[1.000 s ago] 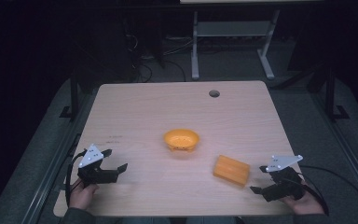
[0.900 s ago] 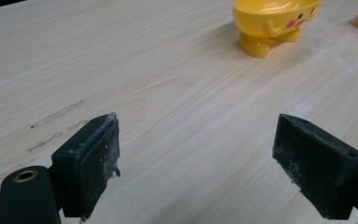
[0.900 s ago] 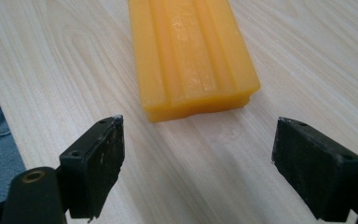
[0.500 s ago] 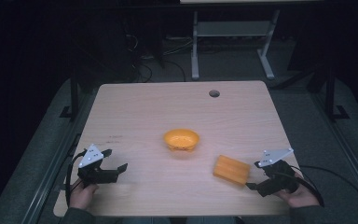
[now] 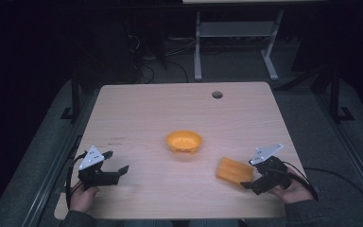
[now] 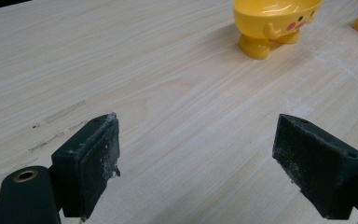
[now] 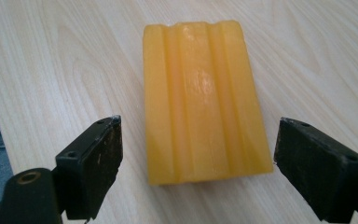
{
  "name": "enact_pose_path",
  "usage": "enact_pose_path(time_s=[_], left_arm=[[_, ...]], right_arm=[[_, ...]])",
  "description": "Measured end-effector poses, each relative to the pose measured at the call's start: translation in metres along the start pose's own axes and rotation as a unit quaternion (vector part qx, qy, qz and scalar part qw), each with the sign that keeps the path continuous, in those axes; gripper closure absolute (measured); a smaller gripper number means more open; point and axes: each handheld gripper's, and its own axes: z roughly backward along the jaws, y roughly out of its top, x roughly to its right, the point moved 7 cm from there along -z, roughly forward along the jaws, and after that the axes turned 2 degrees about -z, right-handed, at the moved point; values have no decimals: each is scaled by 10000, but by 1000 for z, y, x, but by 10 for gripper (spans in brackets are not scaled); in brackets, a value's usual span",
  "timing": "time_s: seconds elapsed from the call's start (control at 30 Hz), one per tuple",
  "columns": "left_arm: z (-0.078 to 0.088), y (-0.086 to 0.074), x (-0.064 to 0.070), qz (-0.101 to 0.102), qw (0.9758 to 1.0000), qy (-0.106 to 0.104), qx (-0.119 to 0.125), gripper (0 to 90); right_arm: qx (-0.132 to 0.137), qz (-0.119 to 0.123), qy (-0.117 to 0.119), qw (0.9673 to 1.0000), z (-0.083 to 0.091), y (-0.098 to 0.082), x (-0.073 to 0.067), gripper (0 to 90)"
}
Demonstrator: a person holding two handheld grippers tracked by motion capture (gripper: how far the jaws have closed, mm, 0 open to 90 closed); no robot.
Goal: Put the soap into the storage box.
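Observation:
An orange ridged block (image 5: 234,170) (image 7: 204,99) lies flat on the wooden table (image 5: 179,113), right of centre near the front. My right gripper (image 5: 248,179) (image 7: 198,163) is open just right of it, the jaws straddling the block's near end without touching. A yellow-orange footed bowl (image 5: 183,141) (image 6: 274,21) with a small cartoon face stands at the table's middle. My left gripper (image 5: 116,164) (image 6: 196,161) is open at the front left, above bare wood, jaws pointing toward the bowl, nothing between them.
A round cable hole (image 5: 217,94) sits near the table's far edge. A metal stand (image 5: 236,38) and cables are on the dark floor behind. Faint scuff marks (image 6: 58,123) lie on the wood by the left gripper. Black cables trail from both grippers.
My right gripper has moved left and forward, up to the orange block, so its open jaws now flank the block's end. The left gripper has stayed put.

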Motion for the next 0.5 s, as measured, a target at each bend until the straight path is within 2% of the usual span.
enact_pose_path(time_s=[0.33,0.5], left_arm=[[0,1,0,38,10000,-3,53,141],[0,1,0,42,10000,-7,58,141]], right_arm=[[-245,328,28,9992,-15,13,3,148],[-289,372,76,9989,-21,16,3,148]])
